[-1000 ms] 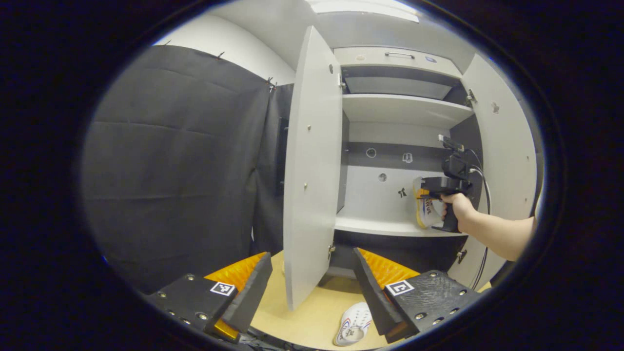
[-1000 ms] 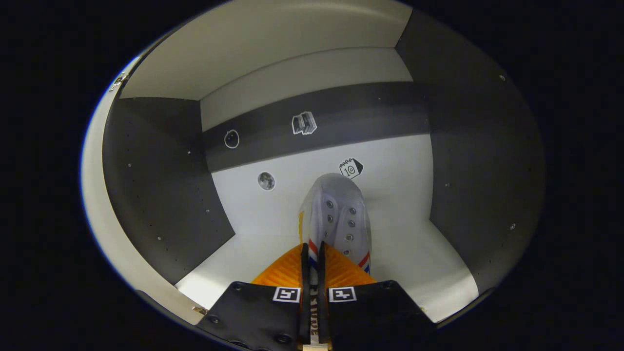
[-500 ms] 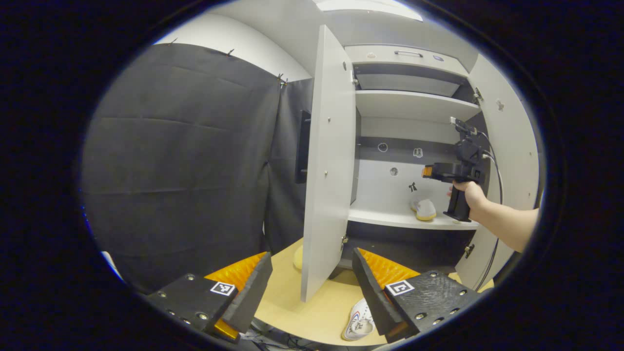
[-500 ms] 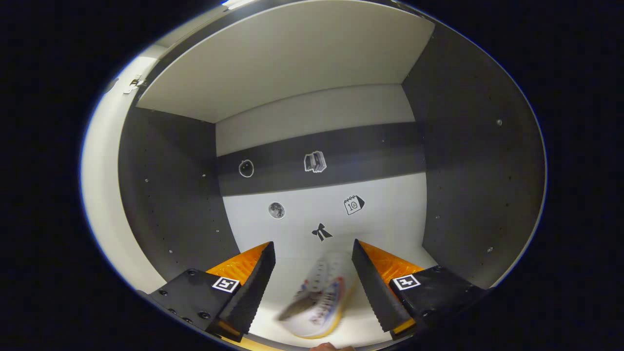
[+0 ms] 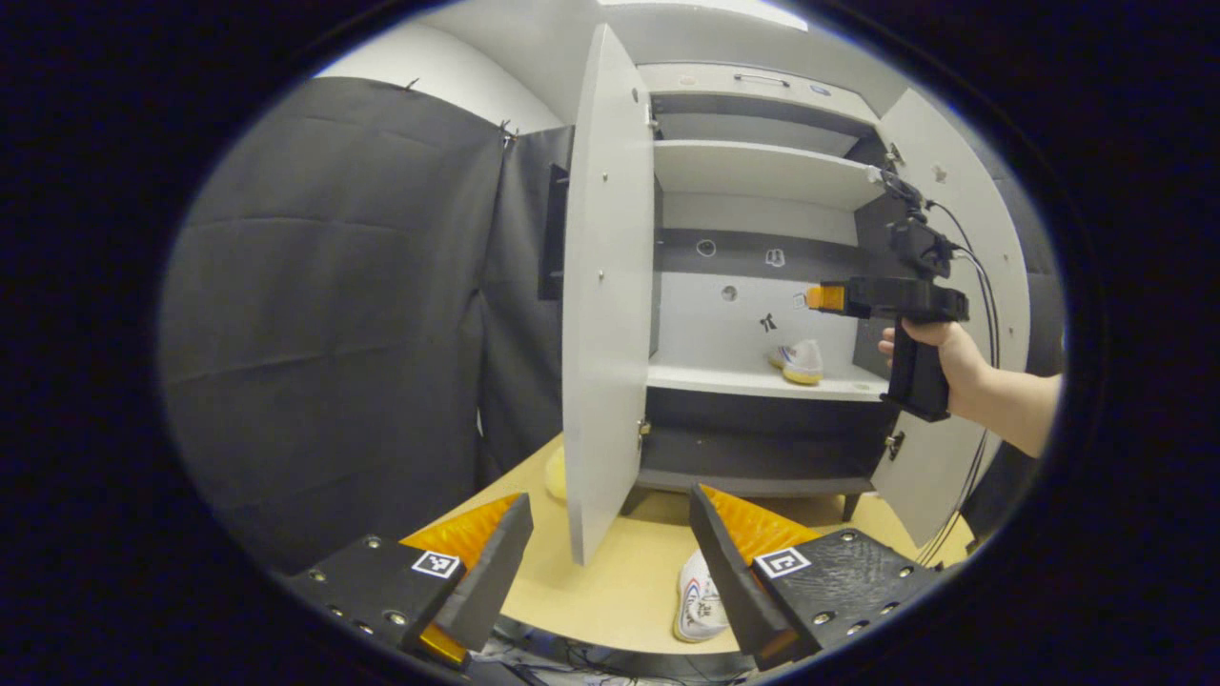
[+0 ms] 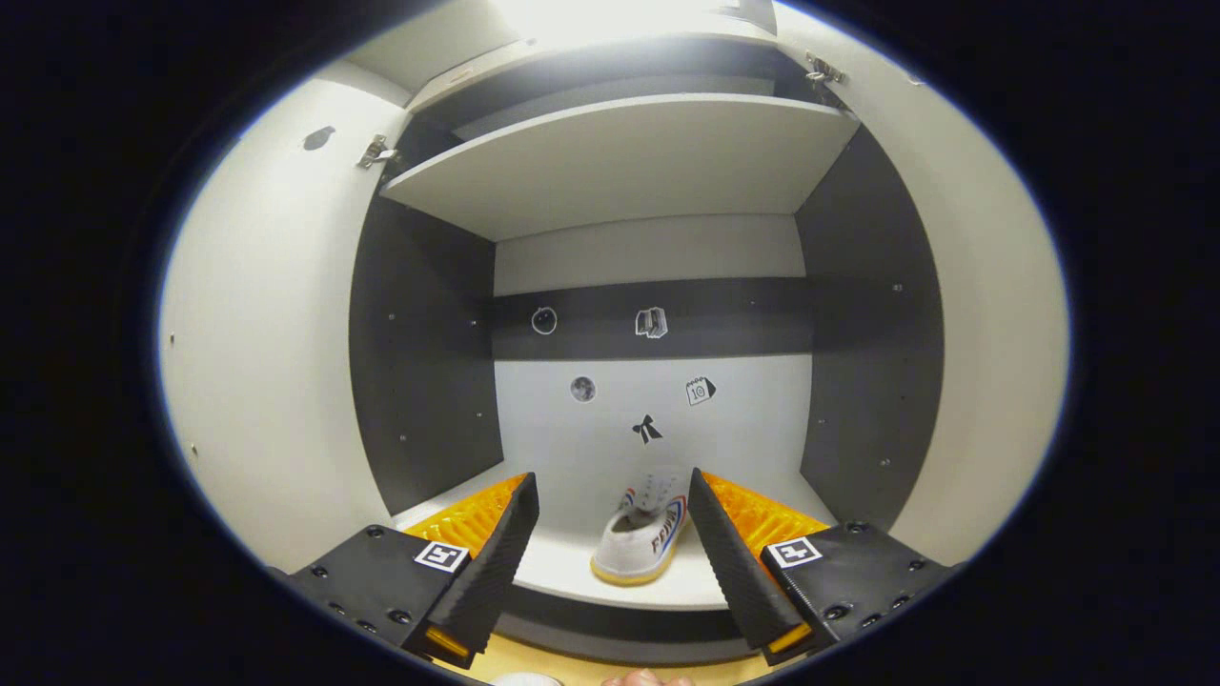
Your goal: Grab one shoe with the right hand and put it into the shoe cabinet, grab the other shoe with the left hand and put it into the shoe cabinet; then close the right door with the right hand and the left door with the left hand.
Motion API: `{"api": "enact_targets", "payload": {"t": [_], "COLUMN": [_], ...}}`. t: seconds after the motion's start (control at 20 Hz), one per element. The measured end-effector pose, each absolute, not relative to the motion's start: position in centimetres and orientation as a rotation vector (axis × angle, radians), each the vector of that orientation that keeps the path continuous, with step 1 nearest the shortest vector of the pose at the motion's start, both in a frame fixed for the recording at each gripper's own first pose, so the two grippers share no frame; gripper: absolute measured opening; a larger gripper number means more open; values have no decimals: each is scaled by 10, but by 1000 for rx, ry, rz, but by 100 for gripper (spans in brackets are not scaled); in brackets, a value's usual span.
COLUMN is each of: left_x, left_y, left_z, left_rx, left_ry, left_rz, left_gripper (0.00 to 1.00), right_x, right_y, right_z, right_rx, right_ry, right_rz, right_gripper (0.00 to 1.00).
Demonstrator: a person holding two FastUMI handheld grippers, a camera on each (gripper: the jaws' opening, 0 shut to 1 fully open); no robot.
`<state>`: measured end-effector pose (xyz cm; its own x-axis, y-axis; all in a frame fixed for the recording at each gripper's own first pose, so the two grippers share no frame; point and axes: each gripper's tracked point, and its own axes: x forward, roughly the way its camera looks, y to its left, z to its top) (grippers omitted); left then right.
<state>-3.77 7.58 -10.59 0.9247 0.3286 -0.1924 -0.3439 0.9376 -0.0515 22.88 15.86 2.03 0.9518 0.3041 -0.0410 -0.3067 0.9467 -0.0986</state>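
One white shoe [image 6: 640, 545] with a yellow sole rests on the cabinet's lower shelf [image 6: 572, 570], toe pointing inward; the left gripper view also shows this shoe [image 5: 799, 361]. My right gripper [image 6: 610, 543] is open, hovering just outside the shelf edge with the shoe framed between its fingers but apart from them. From the left gripper view, that right gripper [image 5: 810, 298] is held by a hand in front of the cabinet opening. The second white shoe [image 5: 699, 604] lies on the tan floor board [image 5: 610, 591], beside the right finger of my open left gripper [image 5: 610, 562].
Both cabinet doors stand wide open: the left door [image 5: 610, 286] juts toward me, the right door [image 5: 953, 238] swings outward behind the hand. An upper shelf [image 5: 762, 167] sits above. A pale yellowish object [image 5: 556, 472] lies behind the left door. Black cloth hangs left.
The right gripper opened and let go of the shoe, which settled on the shelf. It then drew back out of the cabinet. The left gripper stayed open, shifting only slightly.
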Motion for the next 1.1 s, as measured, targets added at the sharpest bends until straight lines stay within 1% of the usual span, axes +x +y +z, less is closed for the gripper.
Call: {"api": "enact_targets", "payload": {"t": [0.05,0.1,0.15,0.55,0.85,0.9,0.95,1.1], "left_x": [-35,-32,-28,2,29,34,39,61], "left_y": [73,69,63,24,-1,-4,-6,-8], "left_z": [-113,-121,-131,-228,-297,-307,-315,-345], "left_rx": [-94,-99,-103,-126,-73,-82,-94,-143], "left_ry": [195,211,232,434,580,606,626,686], "left_rz": [319,284,244,-15,-162,-180,-192,-194], "left_gripper": [94,95,95,95,94,96,94,97], "right_x": [219,209,200,120,45,34,24,0], "right_y": [153,146,141,82,45,42,41,35], "right_z": [14,6,-3,-66,-118,-126,-132,-147], "right_rx": [-113,-116,-118,-103,-103,-110,-113,-114], "right_ry": [38,56,76,213,336,356,372,420], "right_rz": [302,290,280,156,50,38,28,-2], "right_gripper": [98,92,98,98,98,98,98,99]}}
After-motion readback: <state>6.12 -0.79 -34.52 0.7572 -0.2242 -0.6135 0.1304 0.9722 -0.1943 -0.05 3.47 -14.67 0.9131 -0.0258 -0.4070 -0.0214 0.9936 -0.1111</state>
